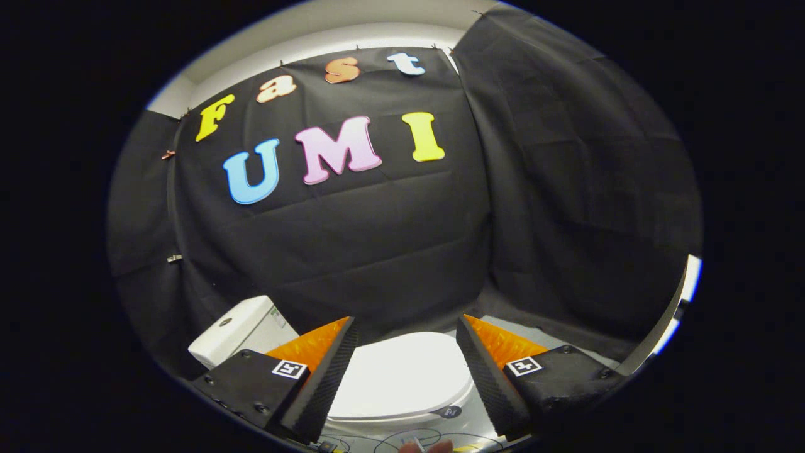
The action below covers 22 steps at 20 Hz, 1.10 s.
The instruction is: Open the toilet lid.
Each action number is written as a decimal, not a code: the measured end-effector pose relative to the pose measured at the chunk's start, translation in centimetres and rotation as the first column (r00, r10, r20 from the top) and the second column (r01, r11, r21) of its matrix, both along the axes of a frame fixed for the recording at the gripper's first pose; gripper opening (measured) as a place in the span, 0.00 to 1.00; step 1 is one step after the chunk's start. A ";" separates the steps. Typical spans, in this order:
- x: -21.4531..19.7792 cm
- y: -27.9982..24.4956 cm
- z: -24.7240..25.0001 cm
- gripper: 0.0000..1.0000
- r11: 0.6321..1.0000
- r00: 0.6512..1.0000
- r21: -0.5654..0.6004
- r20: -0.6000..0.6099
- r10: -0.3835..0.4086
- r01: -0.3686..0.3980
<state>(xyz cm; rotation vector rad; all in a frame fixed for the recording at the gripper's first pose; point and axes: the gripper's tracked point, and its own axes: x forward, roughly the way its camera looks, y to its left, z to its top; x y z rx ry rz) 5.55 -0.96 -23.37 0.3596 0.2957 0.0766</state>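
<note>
Gripper view: one claw (407, 327) gapes above one closed toilet lid (402, 374).

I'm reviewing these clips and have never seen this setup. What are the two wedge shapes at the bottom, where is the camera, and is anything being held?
The camera rides on a hand-held two-finger gripper and looks forward along it. The two wedges are its fingers, spread wide apart and holding nothing. Between and just beyond them lies a white oval toilet lid, closed flat on the bowl. Beside the left finger stands the white ceramic cistern with a button on top. Black cloth walls the booth behind. Some thin cables lie on the floor below.
</note>
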 end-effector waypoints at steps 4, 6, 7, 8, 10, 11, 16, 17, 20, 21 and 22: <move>0.0 -1.4 -9.4 0.99 0.996 0.985 0.083 -0.173 -0.022 0.037; -0.1 -2.2 -13.8 0.99 0.989 0.966 0.126 -0.254 -0.039 0.073; -0.4 -2.8 -15.8 0.99 0.985 0.955 0.149 -0.292 -0.045 0.092; -0.7 -3.1 -17.8 0.99 0.979 0.943 0.174 -0.329 -0.048 0.111; -0.7 -3.1 -21.2 0.99 0.964 0.920 0.222 -0.390 -0.047 0.144; -0.8 -3.2 -22.7 0.99 0.956 0.911 0.248 -0.411 -0.041 0.155; -1.4 -2.5 -29.0 0.99 0.909 0.871 0.366 -0.490 0.006 0.199; -1.7 -2.3 -30.0 0.99 0.898 0.864 0.391 -0.503 0.024 0.203; -1.5 -1.0 -32.5 0.99 0.858 0.850 0.467 -0.521 0.072 0.214; -1.6 -0.4 -32.9 0.99 0.835 0.847 0.504 -0.523 0.094 0.219; -1.6 0.0 -33.5 0.98 0.813 0.842 0.532 -0.530 0.102 0.236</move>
